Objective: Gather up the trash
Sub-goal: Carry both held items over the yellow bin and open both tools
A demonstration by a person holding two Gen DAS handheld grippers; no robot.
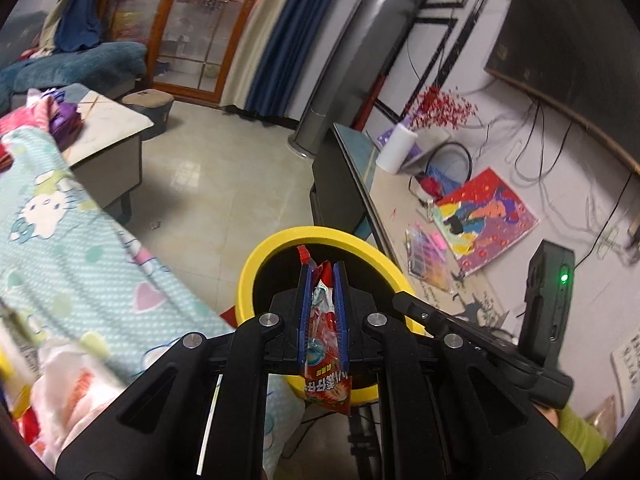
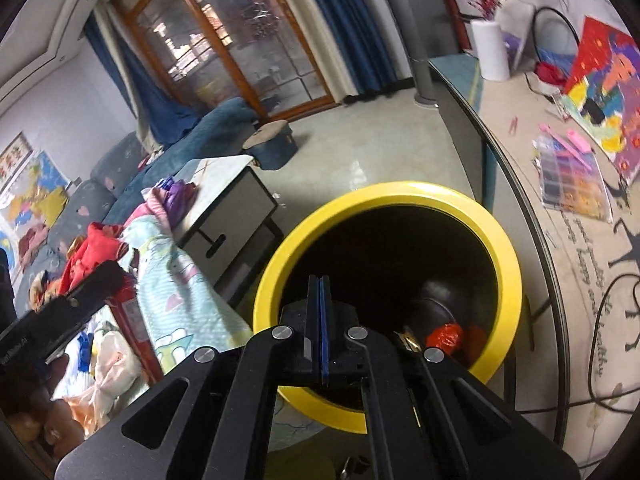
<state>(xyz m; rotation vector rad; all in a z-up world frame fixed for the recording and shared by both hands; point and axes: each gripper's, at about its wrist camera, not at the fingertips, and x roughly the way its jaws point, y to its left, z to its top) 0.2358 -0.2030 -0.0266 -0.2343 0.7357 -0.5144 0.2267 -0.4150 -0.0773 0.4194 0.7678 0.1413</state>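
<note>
My left gripper (image 1: 323,270) is shut on a red snack wrapper (image 1: 325,320), which hangs between the blue pads over the mouth of a yellow-rimmed black bin (image 1: 280,240). In the right wrist view my right gripper (image 2: 319,280) is shut with nothing between its pads, and it hovers over the near rim of the same bin (image 2: 400,194). A crumpled red wrapper (image 2: 445,338) lies at the bin's dark bottom. The right gripper's body (image 1: 550,304) shows at the right of the left wrist view.
A round glass-topped table (image 2: 560,248) with a colourful picture (image 1: 486,220), a bead box (image 2: 572,184) and a white paper roll (image 1: 396,148) stands right of the bin. A cartoon-print blanket (image 1: 60,232) lies left. Beyond are a low grey cabinet (image 2: 232,204) and tiled floor (image 1: 224,168).
</note>
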